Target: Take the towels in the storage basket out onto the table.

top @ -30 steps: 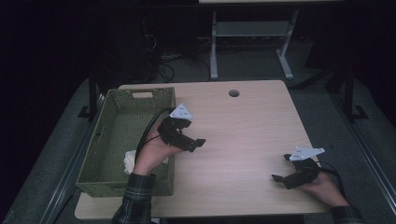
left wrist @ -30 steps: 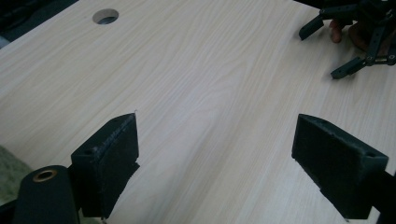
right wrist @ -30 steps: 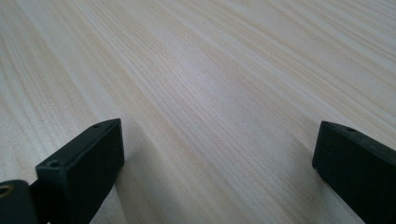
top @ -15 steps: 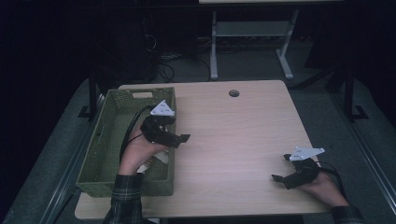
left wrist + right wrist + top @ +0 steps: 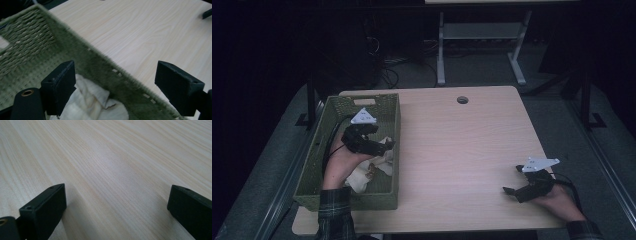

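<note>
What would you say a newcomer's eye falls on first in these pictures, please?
Probably the green woven basket at the table's left edge, with a crumpled white cloth lying inside it. The left gripper hangs over that cloth with its jaws wide apart, straddling the basket's right wall. Far off at the near right corner of the pale wooden table, the right gripper rests open on bare wood.
</note>
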Demonstrator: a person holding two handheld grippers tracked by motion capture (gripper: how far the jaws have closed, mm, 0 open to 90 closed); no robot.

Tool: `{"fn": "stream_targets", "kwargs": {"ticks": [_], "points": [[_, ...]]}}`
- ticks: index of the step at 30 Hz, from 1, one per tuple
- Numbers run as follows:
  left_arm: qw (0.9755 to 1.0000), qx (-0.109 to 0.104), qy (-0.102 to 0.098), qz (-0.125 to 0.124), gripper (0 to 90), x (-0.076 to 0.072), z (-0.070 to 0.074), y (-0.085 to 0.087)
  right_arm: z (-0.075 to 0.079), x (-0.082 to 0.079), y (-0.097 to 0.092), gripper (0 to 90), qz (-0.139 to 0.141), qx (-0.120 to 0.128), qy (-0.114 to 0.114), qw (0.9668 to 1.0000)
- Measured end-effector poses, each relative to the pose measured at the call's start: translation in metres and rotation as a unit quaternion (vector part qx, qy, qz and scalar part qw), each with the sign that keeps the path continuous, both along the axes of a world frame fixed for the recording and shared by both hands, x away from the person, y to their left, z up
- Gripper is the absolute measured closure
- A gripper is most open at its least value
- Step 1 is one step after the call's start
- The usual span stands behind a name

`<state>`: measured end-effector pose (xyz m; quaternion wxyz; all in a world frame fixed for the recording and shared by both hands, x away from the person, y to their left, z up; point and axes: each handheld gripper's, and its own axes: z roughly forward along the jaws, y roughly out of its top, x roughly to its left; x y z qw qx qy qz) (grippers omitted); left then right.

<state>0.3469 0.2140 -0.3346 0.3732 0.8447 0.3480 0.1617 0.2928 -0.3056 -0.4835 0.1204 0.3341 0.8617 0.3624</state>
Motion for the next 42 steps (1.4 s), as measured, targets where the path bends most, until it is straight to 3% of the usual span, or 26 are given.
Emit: {"fn": "stream_targets", "kwargs": {"ticks": [14, 18, 26, 33, 38, 42], "points": [[0.999, 0.025, 0.021, 0.031, 16.3, 0.007, -0.026, 0.02, 0.0, 0.0, 0.0, 1.9, 0.001, 0.0, 0.0, 1.0], [0.997, 0.051, 0.037, 0.045, 16.2, 0.011, -0.035, 0.023, 0.0, 0.0, 0.0, 1.9, 0.002, -0.001, 0.0, 1.0], [0.9949, 0.061, 0.056, 0.058, 16.2, 0.017, -0.049, 0.029, 0.0, 0.0, 0.0, 1.9, 0.003, -0.001, 0.0, 1.0], [0.9907, 0.083, 0.082, 0.071, 16.2, 0.022, -0.064, 0.029, 0.0, 0.0, 0.0, 1.9, 0.004, -0.001, 0.001, 1.0], [0.989, 0.088, 0.093, 0.075, 16.3, 0.024, -0.07, 0.028, 0.0, 0.0, 0.0, 1.9, 0.005, -0.001, 0.001, 1.0], [0.986, 0.104, 0.109, 0.071, 16.3, 0.027, -0.077, 0.026, 0.0, 0.0, 0.0, 1.9, 0.005, -0.001, 0.001, 1.0]]}}
